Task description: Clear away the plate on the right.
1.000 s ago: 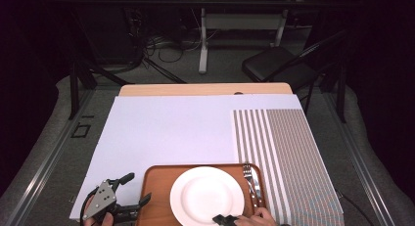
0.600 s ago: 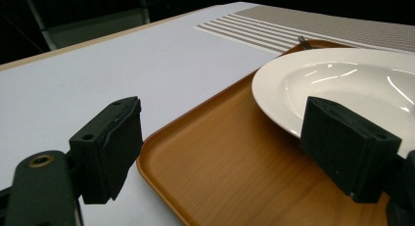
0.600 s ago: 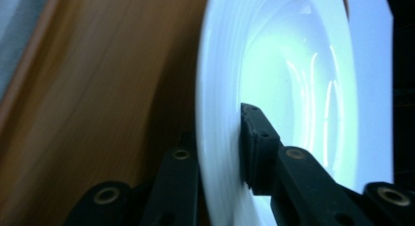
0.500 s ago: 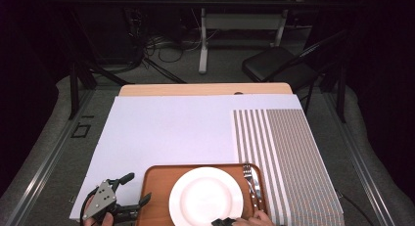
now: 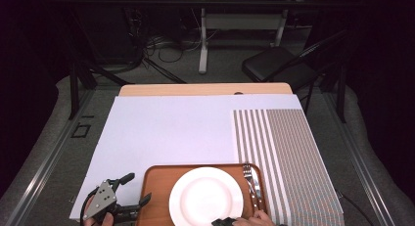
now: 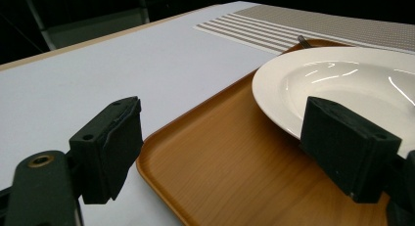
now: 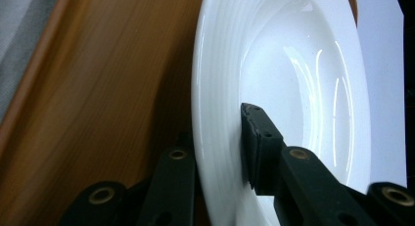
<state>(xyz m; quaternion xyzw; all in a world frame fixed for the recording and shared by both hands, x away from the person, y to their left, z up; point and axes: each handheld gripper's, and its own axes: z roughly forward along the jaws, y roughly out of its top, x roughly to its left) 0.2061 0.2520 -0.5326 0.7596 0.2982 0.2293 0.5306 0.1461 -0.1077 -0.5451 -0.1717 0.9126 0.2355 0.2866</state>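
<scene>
**A:** On the near edge of the table, what object was shown?

**B:** A round white ceramic plate (image 5: 206, 196) with a broad rim and a glossy, shallow well. It lay on a rectangular brown wooden tray (image 5: 156, 179), and the tray rested on a pale lavender sheet (image 5: 171, 133) covering the table. A silver metal fork (image 5: 251, 179) lay along the tray's right side, just beside the plate.

**A:** Where did the plate lie relative to the right gripper (image 7: 218, 152)?

**B:** In the right gripper view the plate's near rim passed between the two black jaws. One jaw lay on the upper face of the rim; the other lay below it, against the tray side. The jaws were clamped on that rim. In the high view the right hand (image 5: 252, 220) appeared at the plate's near right edge.

**A:** And the left gripper (image 6: 220, 147)?

**B:** Its jaws stood wide apart and held nothing. In the left gripper view one jaw hung over the lavender sheet beside the tray's left corner; the other stood in front of the plate's rim, with bare tray between them. Whether that jaw touched the plate could not be told.

**A:** What lay to the right?

**B:** A grey-and-white striped woven placemat (image 5: 286, 157), touching the tray's right edge.
</scene>
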